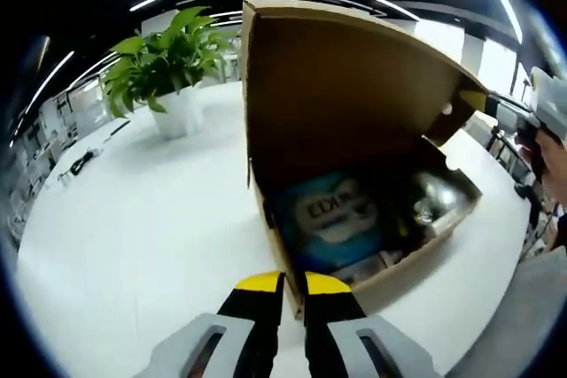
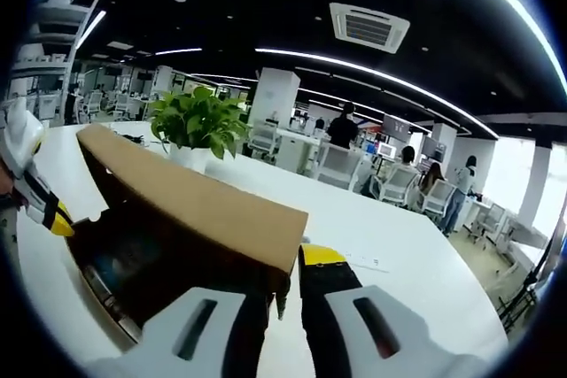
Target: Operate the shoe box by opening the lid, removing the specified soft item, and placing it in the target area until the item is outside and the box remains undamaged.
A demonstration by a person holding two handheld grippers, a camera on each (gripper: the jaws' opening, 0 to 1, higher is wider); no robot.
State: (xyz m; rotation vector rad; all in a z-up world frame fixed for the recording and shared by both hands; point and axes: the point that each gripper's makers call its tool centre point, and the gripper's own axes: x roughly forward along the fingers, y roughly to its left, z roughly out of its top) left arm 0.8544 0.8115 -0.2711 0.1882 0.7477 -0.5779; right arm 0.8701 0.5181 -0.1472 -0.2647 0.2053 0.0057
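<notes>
The shoe box sits on the white table with its lid raised, the right gripper pinching the lid's edge, the left gripper clamped on the box's front wall (blue soft pack inside), a potted plant behind.

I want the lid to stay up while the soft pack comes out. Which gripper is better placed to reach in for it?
Left, probably. The left gripper sits at the box's open front corner, pointing at the blue soft pack inside. The right gripper is at the raised lid's edge, apparently propping it up, so it should stay put.
</notes>
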